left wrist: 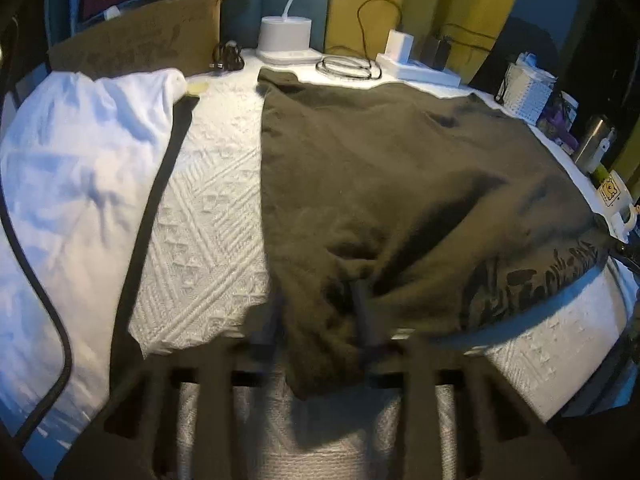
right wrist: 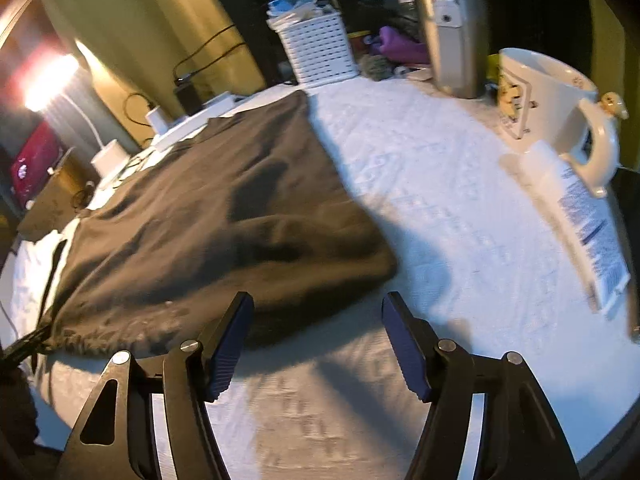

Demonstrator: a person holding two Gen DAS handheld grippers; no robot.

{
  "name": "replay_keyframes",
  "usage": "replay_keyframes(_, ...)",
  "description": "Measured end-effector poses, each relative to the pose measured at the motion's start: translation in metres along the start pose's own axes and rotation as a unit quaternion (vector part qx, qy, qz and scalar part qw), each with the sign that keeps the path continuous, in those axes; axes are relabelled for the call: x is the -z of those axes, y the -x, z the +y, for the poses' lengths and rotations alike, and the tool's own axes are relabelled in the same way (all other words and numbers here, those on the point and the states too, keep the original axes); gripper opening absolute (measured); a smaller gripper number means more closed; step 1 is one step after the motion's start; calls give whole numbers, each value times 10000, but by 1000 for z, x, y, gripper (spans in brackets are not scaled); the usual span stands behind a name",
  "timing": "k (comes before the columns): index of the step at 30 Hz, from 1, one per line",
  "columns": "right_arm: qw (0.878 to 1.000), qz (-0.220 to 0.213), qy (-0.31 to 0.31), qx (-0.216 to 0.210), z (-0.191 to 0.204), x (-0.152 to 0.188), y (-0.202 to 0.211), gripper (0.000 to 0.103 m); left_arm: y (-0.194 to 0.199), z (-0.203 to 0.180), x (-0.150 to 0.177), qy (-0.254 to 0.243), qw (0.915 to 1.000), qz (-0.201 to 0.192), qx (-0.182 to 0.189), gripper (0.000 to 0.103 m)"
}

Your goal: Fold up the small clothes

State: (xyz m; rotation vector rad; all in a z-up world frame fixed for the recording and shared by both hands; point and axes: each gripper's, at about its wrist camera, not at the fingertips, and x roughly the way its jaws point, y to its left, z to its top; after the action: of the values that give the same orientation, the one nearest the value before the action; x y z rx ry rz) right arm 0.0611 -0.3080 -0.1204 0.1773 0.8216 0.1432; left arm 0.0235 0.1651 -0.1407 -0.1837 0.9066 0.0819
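The left claw (left wrist: 320,320) is pinching the near edge of the dark garment (left wrist: 400,168) lying on the surface (right wrist: 440,200), while the right claw (right wrist: 318,344) is hovering wide beside it, risking bunching from a one-sided pull.

Yellow curtains (left wrist: 352,0) hang behind the white textured bedspread (left wrist: 208,208); a lamp (right wrist: 48,80) glows.

Matt dark cloth garment (left wrist: 380,184) – embossed white quilt (left wrist: 208,216) – glossy ceramic mug (right wrist: 548,100).
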Motion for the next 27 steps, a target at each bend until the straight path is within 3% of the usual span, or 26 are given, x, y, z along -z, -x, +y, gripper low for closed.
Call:
replay_keyframes(1, 10000, -24, 19, -22, 2, -1, -2, 63, -1, 0, 0, 45, 9999, 25, 136, 8)
replay_keyframes(5, 9999, -61, -63, -74, 6, -6, -9, 46, 7, 0, 1, 112, 9999, -66, 73, 4)
replay_keyframes(12, 9994, -14, -328, -137, 0, -9, -8, 47, 16, 10, -3, 394, 9991, -33, 169, 7)
replay_keyframes(15, 9989, -6, -447, -157, -2, -9, -7, 55, 23, 7, -9, 376, 9992, -146, 63, 20)
replay_keyframes(17, 9987, -40, -459, -219, -1, -9, -6, 72, 32, 4, -15, 334, 9988, -363, -30, 53)
replay_keyframes(18, 9987, -55, -461, -204, 0, -10, -5, 72, 35, 3, -18, 346, 9983, -466, -44, 57)
replay_keyframes(21, 9987, -66, -471, -201, 0, -12, -7, 72, 41, -1, -28, 340, 9972, -659, -14, 58)
replay_keyframes(27, 9980, -96, -592, -190, 1, -16, -12, 72, 26, -14, -39, 236, 9984, -504, 103, 58)
